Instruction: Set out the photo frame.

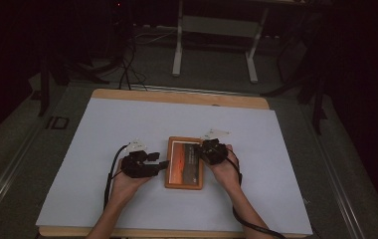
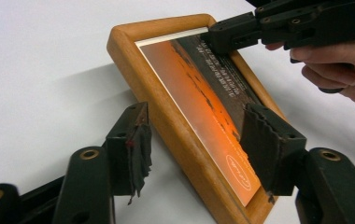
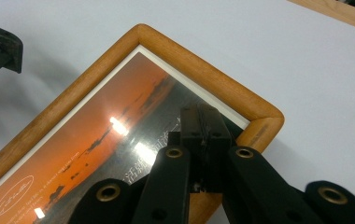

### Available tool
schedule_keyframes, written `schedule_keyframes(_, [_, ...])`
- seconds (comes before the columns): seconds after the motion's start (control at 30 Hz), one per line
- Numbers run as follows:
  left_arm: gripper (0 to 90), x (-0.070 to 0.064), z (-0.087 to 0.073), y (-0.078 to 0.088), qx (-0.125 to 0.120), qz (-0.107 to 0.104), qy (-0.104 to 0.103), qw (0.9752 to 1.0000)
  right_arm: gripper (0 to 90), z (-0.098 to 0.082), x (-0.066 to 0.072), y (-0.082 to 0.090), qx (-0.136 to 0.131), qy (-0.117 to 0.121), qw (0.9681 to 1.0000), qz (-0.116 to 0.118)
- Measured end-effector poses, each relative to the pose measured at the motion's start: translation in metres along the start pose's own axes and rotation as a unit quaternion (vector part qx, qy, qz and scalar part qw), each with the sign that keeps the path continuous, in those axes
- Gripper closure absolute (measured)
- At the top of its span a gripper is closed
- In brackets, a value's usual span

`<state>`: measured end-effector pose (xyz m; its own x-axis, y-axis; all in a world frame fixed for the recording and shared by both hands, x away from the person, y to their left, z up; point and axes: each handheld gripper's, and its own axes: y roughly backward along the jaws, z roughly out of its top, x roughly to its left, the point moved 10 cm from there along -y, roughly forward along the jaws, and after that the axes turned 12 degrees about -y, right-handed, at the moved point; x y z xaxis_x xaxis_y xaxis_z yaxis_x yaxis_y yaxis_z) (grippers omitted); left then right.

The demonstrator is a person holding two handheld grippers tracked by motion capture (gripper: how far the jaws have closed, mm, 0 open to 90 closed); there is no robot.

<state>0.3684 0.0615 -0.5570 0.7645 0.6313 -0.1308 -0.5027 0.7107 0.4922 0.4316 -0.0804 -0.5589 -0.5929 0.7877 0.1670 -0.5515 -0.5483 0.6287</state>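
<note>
Two hand-held grippers work at one picture frame (image 1: 184, 163), which lies flat just below the middle of the high view, on a white sheet (image 1: 102, 129) that covers the counter (image 1: 177, 97).

Its border is rounded, varnished wood. Inside, behind a shiny pane that throws back the lamps, is an orange sunset print with a dark band of text.

On the left of the high view, the left hand-held gripper (image 1: 163, 165) reaches toward the frame's left rail. In the left gripper view (image 2: 192, 144) its jaws stand spread, one pad on the white sheet outside the rail and the other above the print; neither pad presses the wood.

The right hand-held gripper (image 1: 200, 149) sits over the frame's upper right part in the high view. In the right gripper view (image 3: 202, 126) its jaws are pressed together, their tip on or just above the glazing near a corner. Whether anything thin is pinched between them cannot be told.

Judged from its look, the frame is stiff and fairly light, but the pane would be brittle and slick, and the varnished rails may slide on the sheet. The best hold is likely across a wooden rail, one pad outside and one inside, kept off the pane. Lifting by one rail alone could tip it, so a second support at the opposite rail seems wise.
</note>
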Motion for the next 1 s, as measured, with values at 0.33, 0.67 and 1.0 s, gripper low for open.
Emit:
schedule_keyframes(0.33, [39.8, -0.005, -0.002, -0.002, 0.007, -0.004, -0.009, 0.9999, 89.9, 0.0, -0.007, 0.002, -0.002, -0.01, 0.9999, -0.003])
schedule_keyframes(0.67, [36.5, -0.008, -0.002, -0.003, 0.008, 0.004, -0.009, 0.9999, 89.9, 0.0, -0.011, 0.002, -0.002, -0.014, 0.9999, -0.004])
schedule_keyframes(1.0, [30.8, -0.018, 0.0, -0.008, 0.008, -0.003, -0.011, 0.9999, 89.9, 0.0, -0.018, 0.001, -0.002, -0.026, 0.9996, -0.007])
